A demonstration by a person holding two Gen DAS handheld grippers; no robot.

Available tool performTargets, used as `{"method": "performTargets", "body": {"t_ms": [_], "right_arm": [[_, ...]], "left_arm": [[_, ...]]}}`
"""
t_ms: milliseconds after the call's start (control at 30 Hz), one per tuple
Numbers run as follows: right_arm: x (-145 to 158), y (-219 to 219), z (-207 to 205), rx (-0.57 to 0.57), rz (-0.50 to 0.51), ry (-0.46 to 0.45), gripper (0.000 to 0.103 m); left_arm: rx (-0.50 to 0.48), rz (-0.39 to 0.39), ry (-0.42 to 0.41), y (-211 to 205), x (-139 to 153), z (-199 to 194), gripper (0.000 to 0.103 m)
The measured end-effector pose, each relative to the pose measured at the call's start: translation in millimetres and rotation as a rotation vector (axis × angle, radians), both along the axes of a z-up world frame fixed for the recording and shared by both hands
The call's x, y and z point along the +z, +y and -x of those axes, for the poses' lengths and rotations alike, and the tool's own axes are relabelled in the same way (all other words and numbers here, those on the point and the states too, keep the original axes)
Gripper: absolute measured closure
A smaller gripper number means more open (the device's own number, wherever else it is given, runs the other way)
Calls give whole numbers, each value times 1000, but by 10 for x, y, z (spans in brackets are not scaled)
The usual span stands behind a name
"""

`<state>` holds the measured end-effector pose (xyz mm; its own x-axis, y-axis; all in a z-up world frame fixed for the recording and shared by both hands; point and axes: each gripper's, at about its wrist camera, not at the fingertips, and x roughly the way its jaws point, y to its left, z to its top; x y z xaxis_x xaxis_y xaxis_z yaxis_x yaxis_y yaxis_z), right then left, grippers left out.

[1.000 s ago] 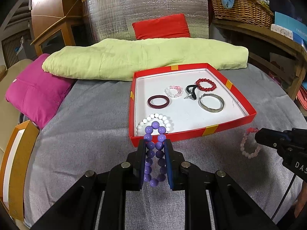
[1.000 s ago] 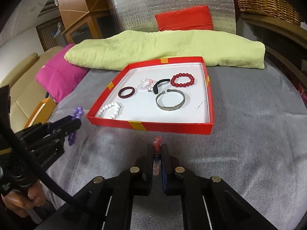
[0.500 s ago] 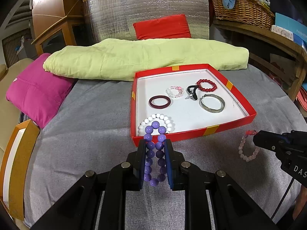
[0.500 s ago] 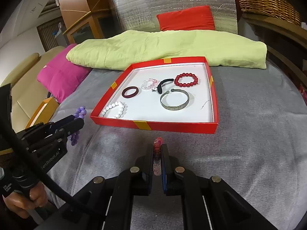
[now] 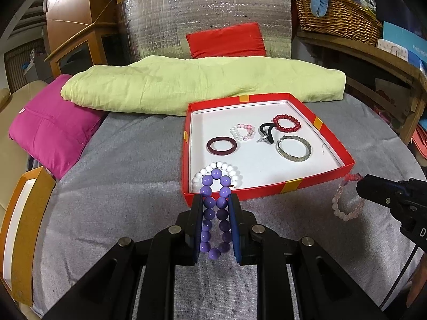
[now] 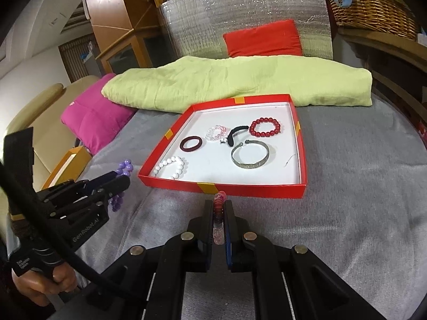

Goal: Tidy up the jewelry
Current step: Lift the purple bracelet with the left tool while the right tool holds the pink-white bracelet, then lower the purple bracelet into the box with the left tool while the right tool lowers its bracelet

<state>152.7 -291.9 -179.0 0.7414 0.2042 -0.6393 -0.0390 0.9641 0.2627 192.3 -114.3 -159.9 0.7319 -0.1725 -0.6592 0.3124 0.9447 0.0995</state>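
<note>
My left gripper [image 5: 215,200] is shut on a purple bead bracelet [image 5: 215,213], held above the grey cloth just before the near left corner of the red tray [image 5: 269,188]. My right gripper [image 6: 219,206] is shut on a pale pink bead bracelet [image 6: 218,217] with a red end, just before the tray's near wall [image 6: 240,188]; it hangs loose in the left wrist view [image 5: 344,205]. In the tray lie a white bead bracelet [image 5: 226,169], a dark red bangle [image 5: 222,146], a pink-white bracelet [image 5: 242,132], a black band [image 5: 267,130], a red bead bracelet [image 5: 287,123] and a silver bangle [image 5: 294,149].
A folded green blanket [image 5: 202,85] lies behind the tray. A magenta cushion [image 5: 50,130] sits at the left, an orange-edged box [image 5: 21,221] at the near left. A red cushion [image 5: 226,40] leans on a silver panel. A wicker basket [image 5: 336,16] stands on a shelf at the right.
Both grippers, each still holding its bracelet, have edged a little closer to the tray's near wall. The tray's contents have not moved.
</note>
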Motion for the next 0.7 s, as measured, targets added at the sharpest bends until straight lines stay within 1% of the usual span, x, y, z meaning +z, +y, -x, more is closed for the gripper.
{"method": "performTargets", "body": {"t_ms": [400, 700], "right_arm": [[49, -90, -6, -44, -50, -38, 95], [91, -140, -52, -69, -97, -63, 95]], "left_arm": [[14, 39, -2, -38, 58, -85, 83], [36, 65, 7, -58, 57, -222, 83]]}}
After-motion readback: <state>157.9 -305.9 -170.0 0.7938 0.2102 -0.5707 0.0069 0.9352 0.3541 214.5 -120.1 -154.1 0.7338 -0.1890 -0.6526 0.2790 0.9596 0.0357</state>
